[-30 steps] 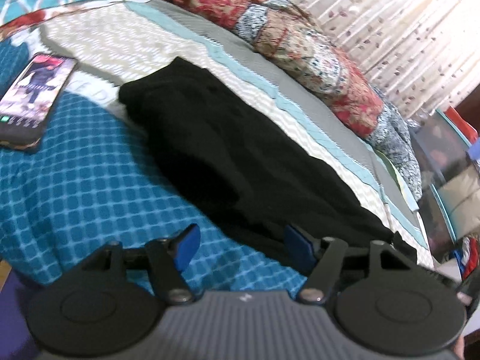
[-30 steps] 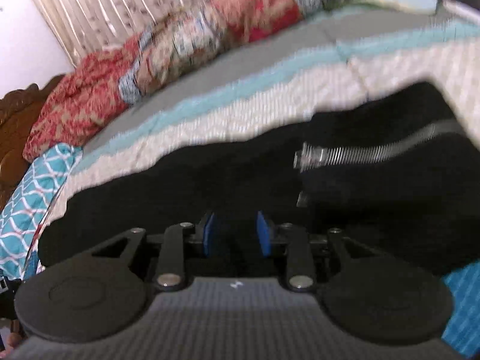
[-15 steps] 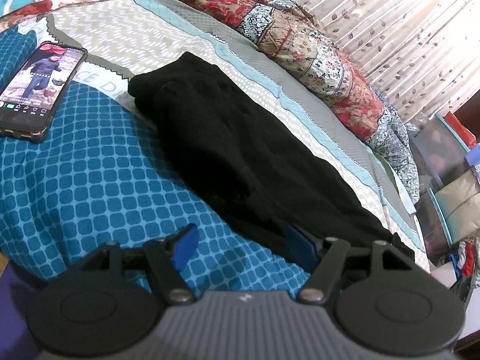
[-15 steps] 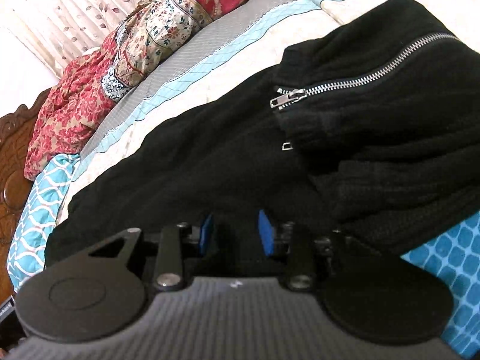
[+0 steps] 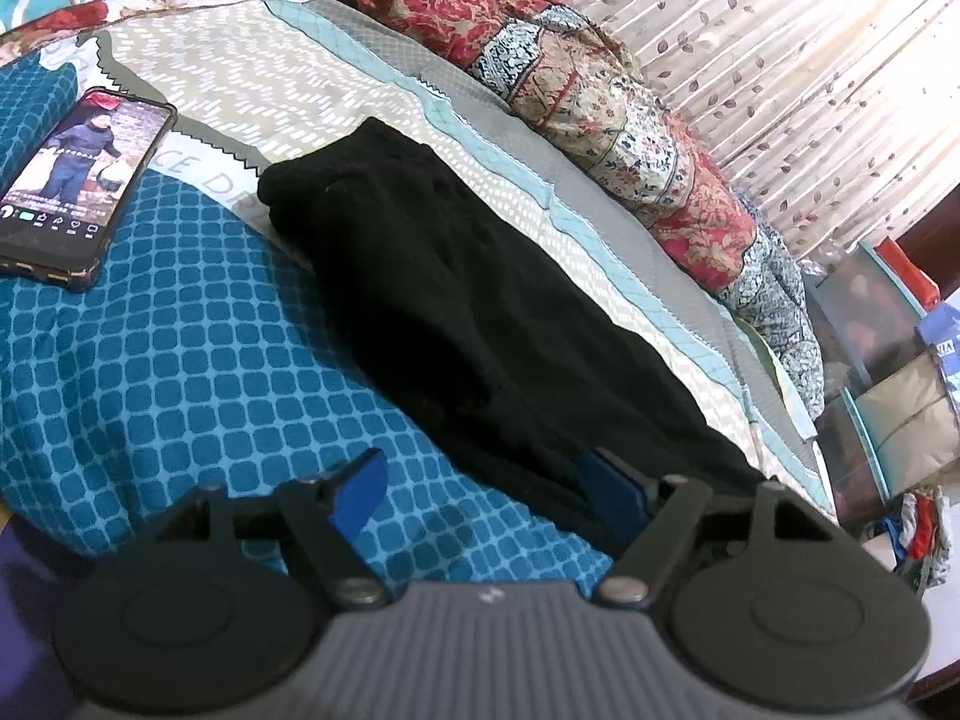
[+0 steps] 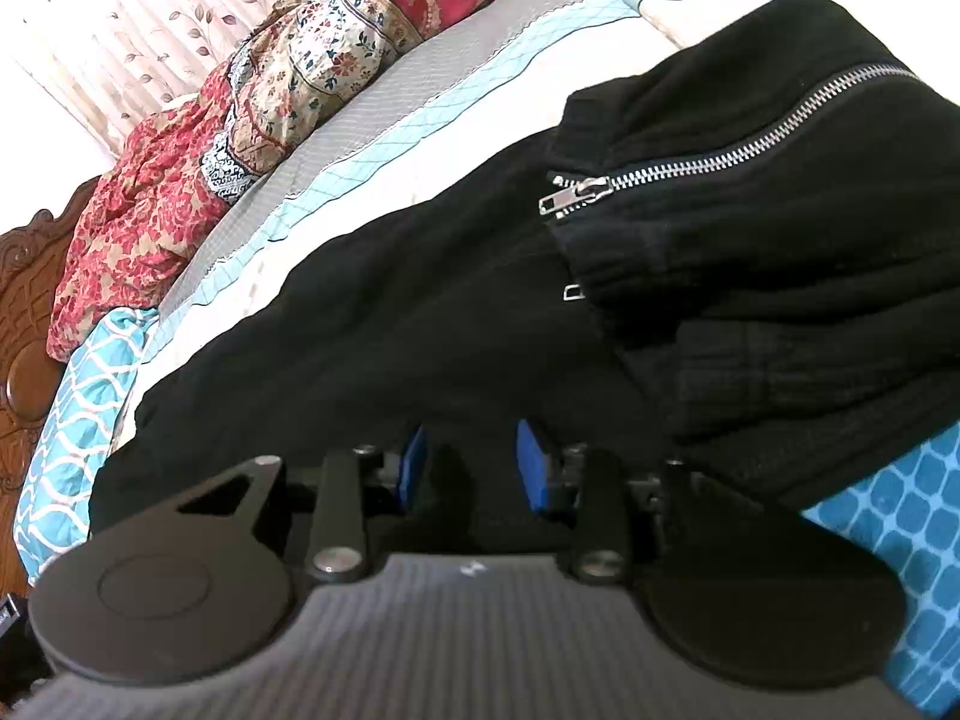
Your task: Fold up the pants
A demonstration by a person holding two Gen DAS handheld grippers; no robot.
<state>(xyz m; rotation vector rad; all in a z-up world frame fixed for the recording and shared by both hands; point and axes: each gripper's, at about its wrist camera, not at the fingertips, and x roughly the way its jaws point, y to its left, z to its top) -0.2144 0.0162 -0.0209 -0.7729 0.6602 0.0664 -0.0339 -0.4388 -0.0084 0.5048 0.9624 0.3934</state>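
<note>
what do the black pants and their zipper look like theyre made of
Black pants: soft matte knit, probably fleece or cotton jersey, going by the fuzzy surface and ribbed band. Zipper: shiny silver metal, by its glinting teeth and pull.

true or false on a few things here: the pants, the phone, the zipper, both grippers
1. The black pants lie stretched out long on the bed. True.
2. The phone has a dark screen. False: its screen is lit, showing a person.
3. The left gripper is open, one finger over the blue quilt. True.
4. The zipper is gold plastic. False: it is silver metal.
5. The right gripper is over bare quilt. False: black fabric lies between its fingers.
</note>
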